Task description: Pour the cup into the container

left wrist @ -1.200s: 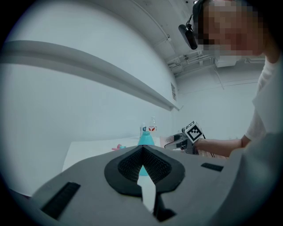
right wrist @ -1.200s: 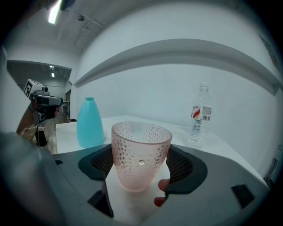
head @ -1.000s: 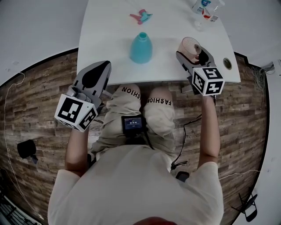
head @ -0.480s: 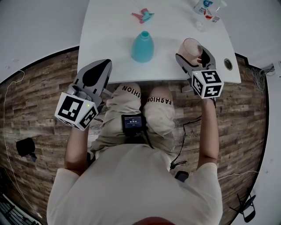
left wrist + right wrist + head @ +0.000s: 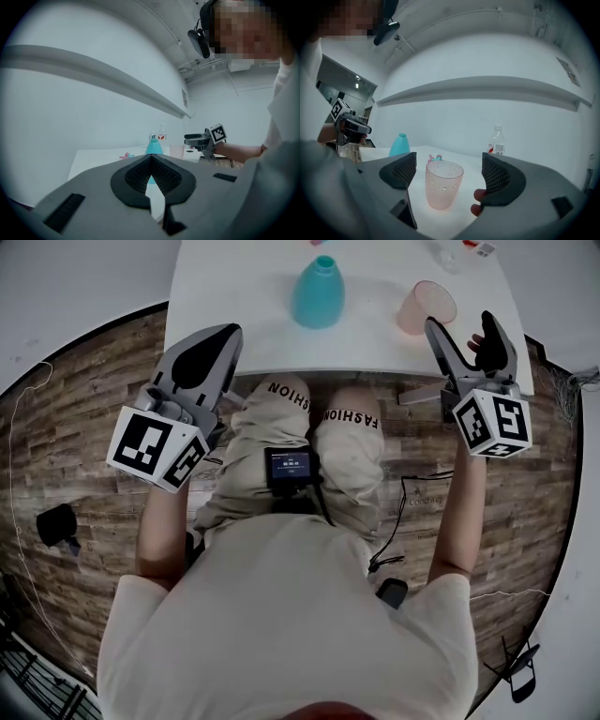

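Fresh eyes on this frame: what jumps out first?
The pink cup stands upright near the front edge of the white table, with the right gripper just behind it. Its jaws have just been opening and are now wide, with nothing between them. Next come the teal bottle mid-table and the left gripper, shut, held off the table's left corner.

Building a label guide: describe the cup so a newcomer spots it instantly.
Start at the white table; look to its near right side. There stands the cup, right of the teal bottle. Only it is pink, see-through, speckled and open-topped.
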`<state>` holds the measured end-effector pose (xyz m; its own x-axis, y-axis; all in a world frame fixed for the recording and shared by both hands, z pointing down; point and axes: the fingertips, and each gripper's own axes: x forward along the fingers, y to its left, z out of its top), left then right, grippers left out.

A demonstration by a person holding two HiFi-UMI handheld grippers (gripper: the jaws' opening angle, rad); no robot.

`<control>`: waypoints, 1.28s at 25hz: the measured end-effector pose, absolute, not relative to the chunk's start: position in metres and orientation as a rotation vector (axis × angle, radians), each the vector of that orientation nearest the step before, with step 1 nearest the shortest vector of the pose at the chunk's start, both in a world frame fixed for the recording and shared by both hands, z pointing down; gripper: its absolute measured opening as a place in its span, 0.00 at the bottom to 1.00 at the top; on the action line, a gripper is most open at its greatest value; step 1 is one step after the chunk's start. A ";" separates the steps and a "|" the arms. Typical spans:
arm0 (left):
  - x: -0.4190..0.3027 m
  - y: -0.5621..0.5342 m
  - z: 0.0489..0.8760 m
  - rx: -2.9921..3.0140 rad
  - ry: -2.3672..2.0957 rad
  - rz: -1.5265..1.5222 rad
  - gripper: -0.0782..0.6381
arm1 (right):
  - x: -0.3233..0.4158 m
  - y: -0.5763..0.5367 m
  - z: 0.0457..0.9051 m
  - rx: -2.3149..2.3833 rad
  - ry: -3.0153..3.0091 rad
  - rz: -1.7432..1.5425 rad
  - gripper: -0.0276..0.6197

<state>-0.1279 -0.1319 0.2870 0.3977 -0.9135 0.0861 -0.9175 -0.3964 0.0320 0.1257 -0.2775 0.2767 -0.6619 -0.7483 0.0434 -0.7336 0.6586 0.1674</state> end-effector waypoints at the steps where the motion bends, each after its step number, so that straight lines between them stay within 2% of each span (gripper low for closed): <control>1: -0.128 -0.131 0.288 2.563 -1.682 0.085 0.12 | 0.130 -0.272 0.273 1.249 -2.770 -0.217 0.71; 4: -0.126 -0.127 0.292 2.562 -1.681 0.089 0.12 | 0.143 -0.250 0.266 1.266 -2.802 -0.272 0.56; 7: -0.126 -0.123 0.294 2.562 -1.685 0.092 0.12 | 0.152 -0.226 0.265 1.270 -2.840 -0.294 0.47; 22: -0.103 -0.094 0.358 2.535 -1.601 0.175 0.12 | 0.197 -0.172 0.343 1.434 -2.768 -0.027 0.39; 32: -0.087 -0.077 0.415 2.505 -1.547 0.252 0.12 | 0.182 -0.153 0.409 1.401 -2.717 0.176 0.37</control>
<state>-0.0873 -0.0766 0.4153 0.4424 -0.8640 0.2405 -0.8957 -0.4393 0.0694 0.1820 -0.1527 0.4090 -0.5790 -0.8060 0.1233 -0.8152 0.5756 -0.0651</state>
